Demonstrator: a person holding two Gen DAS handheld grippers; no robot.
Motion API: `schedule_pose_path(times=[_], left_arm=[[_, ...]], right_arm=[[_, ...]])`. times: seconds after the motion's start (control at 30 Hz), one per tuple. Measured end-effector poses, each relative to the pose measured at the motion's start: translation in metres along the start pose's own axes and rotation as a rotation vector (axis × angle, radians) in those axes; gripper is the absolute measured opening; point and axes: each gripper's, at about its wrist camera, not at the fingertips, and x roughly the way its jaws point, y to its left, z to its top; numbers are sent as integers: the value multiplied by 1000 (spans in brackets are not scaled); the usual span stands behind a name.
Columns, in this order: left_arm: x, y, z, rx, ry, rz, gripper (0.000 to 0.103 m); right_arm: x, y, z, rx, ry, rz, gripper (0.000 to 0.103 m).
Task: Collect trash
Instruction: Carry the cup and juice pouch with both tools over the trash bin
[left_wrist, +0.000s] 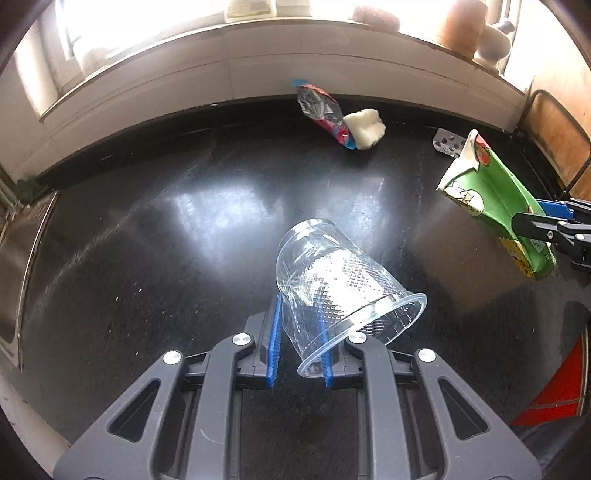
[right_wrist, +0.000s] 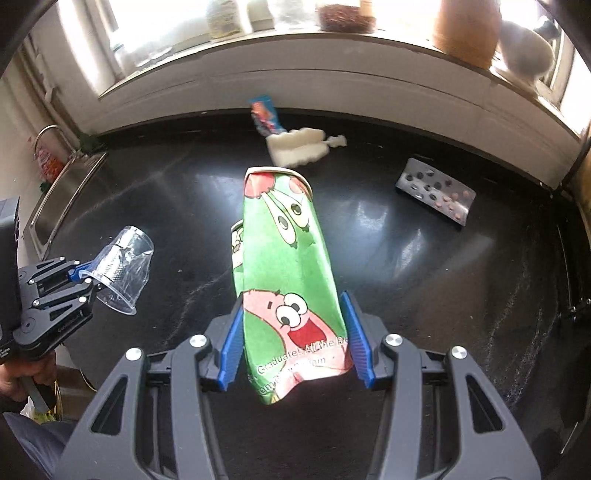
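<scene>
Trash here is light and crushable: left gripper (left_wrist: 299, 347) pinches the thin clear cup (left_wrist: 340, 280) seemingly by its rim wall, right gripper (right_wrist: 297, 343) half-open clamps the flattened paper cup (right_wrist: 288, 266).

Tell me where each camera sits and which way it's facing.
Left wrist: on the left tool, looking down over its clear plastic cup toward the windowsill.
Right wrist: on the right tool, same direction, over its green paper cup; a hand shows.
Shared: black countertop, wrapper, pill blister, each other's tool.
</scene>
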Motion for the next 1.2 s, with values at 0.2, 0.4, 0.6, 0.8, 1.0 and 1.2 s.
schedule_pose_path(times=[0.2, 0.4, 0.6, 0.8, 1.0, 1.2], left_arm=[[-26, 35, -16, -97, -62, 60, 17], [-67, 107, -65, -283, -100, 202, 17], [-116, 184, -166, -515, -87, 391, 17], [-145, 243, -282, -766, -32, 512, 17], [-136, 288, -375, -933, 11, 516, 17], [-103, 334, -424, -1038, 33, 454, 17]], right_arm=[[0, 62, 18, -127, -16, 64, 50], [13, 182, 35, -348, -6, 215, 50], [29, 339, 16, -606, 59, 417, 50], [50, 476, -31, -812, 188, 584, 50], [83, 588, -90, -996, 294, 606, 50], [128, 650, -122, -1083, 347, 523, 50]])
